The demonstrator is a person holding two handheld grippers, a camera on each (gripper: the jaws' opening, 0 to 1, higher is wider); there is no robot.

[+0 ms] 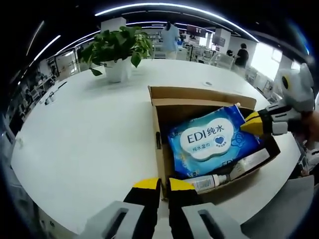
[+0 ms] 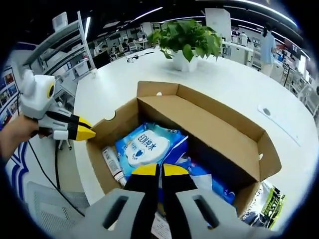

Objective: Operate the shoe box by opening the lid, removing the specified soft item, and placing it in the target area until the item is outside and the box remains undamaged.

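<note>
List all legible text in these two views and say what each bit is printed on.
"EDI 纯水": white label of the blue wipes pack inside the shoe box; also readable in the right gripper view.
Smaller line beneath it on the pack: too blurred to read.
Print on the white tube and the dark packet beside the box: unreadable.

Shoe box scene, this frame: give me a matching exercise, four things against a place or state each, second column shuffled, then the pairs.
Things:
1. shoe box
2. blue wipes pack
3. potted plant
4. small bottle

Places or states:
A. on the white table, beyond the box
B. open, lid folded back
C. lying in the box by the near wall
D. flat in the box, label up

Pairs: 1-B, 2-D, 3-A, 4-C
</note>
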